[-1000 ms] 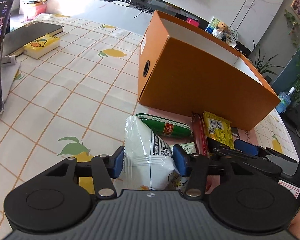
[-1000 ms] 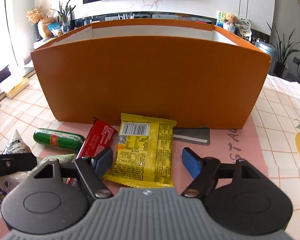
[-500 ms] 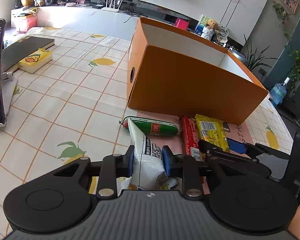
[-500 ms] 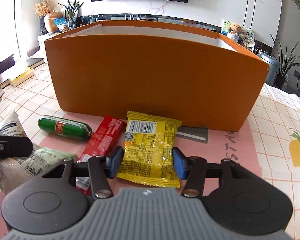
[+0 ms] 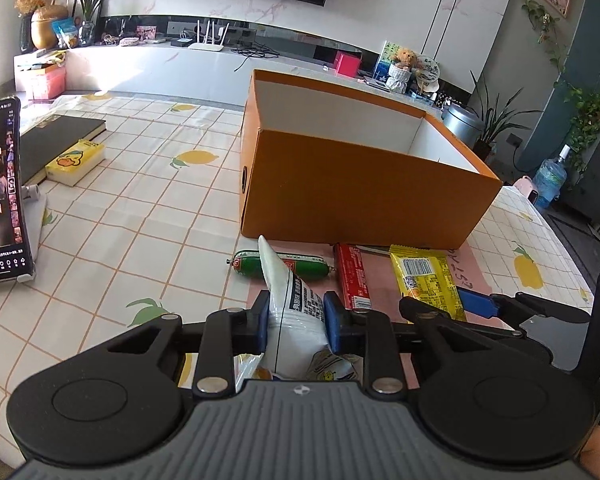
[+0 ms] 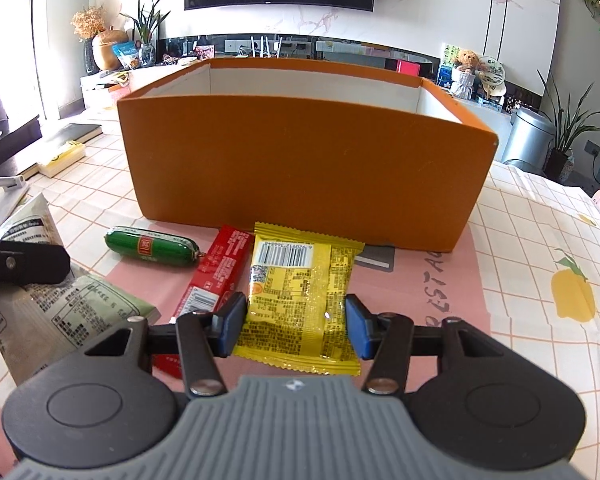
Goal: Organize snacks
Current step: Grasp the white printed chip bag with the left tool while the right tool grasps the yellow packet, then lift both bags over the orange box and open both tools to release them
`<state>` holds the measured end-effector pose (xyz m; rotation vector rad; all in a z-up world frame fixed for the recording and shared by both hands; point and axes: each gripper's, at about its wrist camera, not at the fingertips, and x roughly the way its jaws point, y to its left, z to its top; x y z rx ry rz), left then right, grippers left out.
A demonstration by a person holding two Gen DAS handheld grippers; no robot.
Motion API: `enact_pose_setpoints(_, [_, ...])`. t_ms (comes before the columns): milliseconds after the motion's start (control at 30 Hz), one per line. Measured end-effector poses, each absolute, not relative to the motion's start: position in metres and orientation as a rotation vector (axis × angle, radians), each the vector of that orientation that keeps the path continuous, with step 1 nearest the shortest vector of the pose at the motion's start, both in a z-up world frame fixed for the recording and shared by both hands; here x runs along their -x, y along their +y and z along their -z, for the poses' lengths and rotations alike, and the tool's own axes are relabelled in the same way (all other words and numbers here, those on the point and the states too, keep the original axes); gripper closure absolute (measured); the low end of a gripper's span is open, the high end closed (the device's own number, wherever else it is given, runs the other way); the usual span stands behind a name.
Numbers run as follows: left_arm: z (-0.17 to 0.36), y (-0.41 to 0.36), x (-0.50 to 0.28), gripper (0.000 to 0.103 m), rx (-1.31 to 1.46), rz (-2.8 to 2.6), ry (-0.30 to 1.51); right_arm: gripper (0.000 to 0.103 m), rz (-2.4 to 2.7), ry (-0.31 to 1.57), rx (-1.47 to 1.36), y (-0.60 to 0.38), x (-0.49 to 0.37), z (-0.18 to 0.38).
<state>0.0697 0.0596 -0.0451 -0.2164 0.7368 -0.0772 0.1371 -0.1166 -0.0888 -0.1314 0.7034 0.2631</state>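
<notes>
Left wrist view: the left gripper (image 5: 294, 316) pinches a white bag (image 5: 296, 312), its fingers having just closed. The right gripper (image 6: 296, 326) clamps a yellow packet (image 6: 300, 300) before the box (image 6: 300, 168).

left claw (image 5: 294, 318) – closed on white bag (image 5: 296, 312), lifted | right claw (image 6: 296, 326) – closed on yellow packet (image 6: 300, 300)

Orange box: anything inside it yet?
The orange box shows only bare white inner walls from both wrist views. Its near wall hides the floor, so contents low inside cannot be ruled out. No snack shows above the rim.
</notes>
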Motion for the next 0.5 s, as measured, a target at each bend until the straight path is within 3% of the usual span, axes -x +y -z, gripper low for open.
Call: enact_pose_setpoints(500, [0.012, 0.032, -0.041, 0.073, 0.122, 0.097, 0.655, 0.052, -0.286, 0.696, 0.131, -0.144, -0.061, 0.061])
